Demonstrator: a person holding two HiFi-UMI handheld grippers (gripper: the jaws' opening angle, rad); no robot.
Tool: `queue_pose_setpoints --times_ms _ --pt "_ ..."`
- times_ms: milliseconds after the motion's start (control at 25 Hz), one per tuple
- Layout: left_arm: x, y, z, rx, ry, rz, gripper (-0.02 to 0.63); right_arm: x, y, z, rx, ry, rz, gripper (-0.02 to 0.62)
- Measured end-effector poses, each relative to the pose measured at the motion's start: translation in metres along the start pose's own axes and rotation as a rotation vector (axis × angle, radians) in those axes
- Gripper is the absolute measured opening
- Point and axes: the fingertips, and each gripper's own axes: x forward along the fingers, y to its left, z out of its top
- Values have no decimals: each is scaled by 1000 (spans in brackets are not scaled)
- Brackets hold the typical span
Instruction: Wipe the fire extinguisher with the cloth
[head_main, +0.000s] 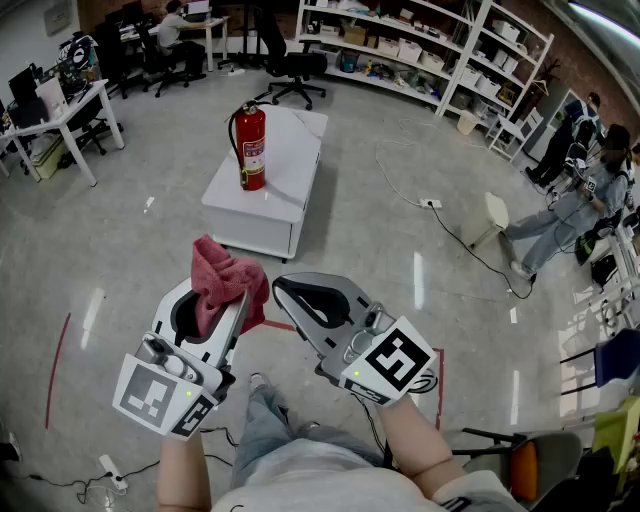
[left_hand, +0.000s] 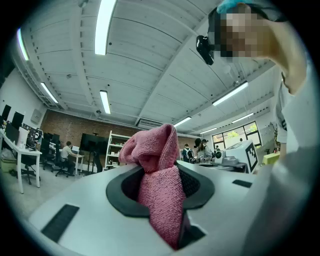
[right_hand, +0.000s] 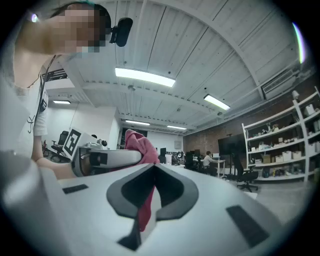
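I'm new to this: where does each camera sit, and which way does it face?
Head view: on the person's head, facing steeply down at the floor and the fire extinguisher on the table; shows both forearms, left gripper and right gripper.
Left gripper view: on that gripper, tilted up at the ceiling; jaws shut on the cloth, person's torso at right.
Right gripper view: on that gripper, tilted up; jaws together, torso at left.
Shared: all show the cloth.

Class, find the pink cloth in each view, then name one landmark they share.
Head view: cloth lower left of centre, in the left tongs.
Left gripper view: cloth at centre, clamped.
Right gripper view: cloth left of centre, beyond the right tongs.
Shared landmark: white shelving.
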Motion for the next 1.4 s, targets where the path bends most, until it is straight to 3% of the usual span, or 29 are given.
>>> queue_pose_setpoints --times_ms 440,720,880,1080,1400 --pt "-3 1 -1 2 7 -11 120 0 0 2 -7 -6 -15 11" --pt "9 9 -26 -20 22 -26 119 3 -7 -21 2 -5 10 11" --pt "35 45 -28 -40 40 -41 120 33 -32 -28 0 34 37 11" --pt "62 100 -23 -22 40 -64 119 75 -85 -28 63 11 -36 11" --pt "120 176 -26 -71 38 -120 118 132 -146 -28 29 18 -83 9"
